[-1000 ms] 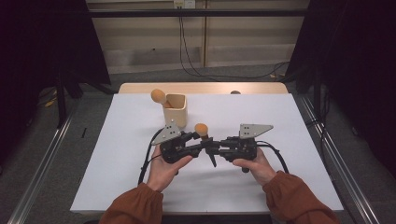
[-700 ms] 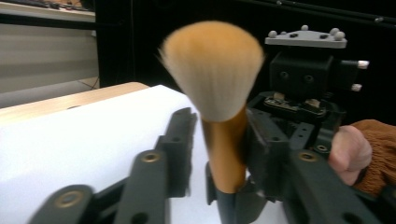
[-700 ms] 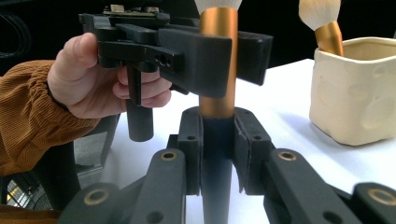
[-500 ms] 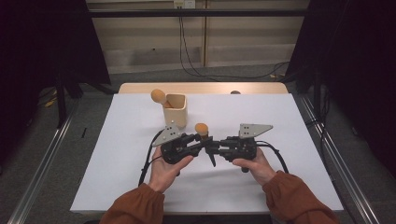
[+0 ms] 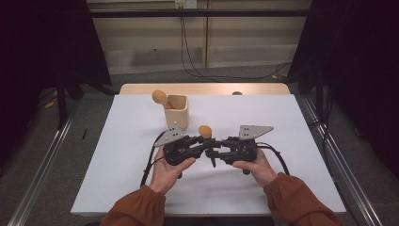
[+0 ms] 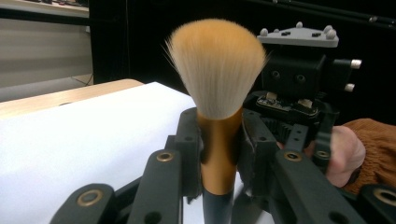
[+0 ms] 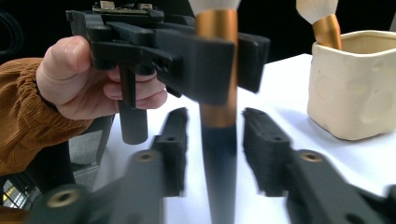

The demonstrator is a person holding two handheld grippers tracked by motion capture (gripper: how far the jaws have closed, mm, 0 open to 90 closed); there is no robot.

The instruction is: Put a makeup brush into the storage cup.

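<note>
white table (image 5: 117, 155), brush (image 6: 217, 93) handle cropped

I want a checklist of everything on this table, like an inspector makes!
Surface: white table top, wooden strip along the far edge.
Job's things: makeup brush held upright; cream cup holding a second brush.
Clutter: nothing seen.
Grippers: left gripper shut on the makeup brush's gold collar; right gripper has just been opening, jaws apart either side of the dark handle.
Cables: one trails from each gripper; more hang on the far wall.
Surroundings: dark curtains, grey floor.
</note>
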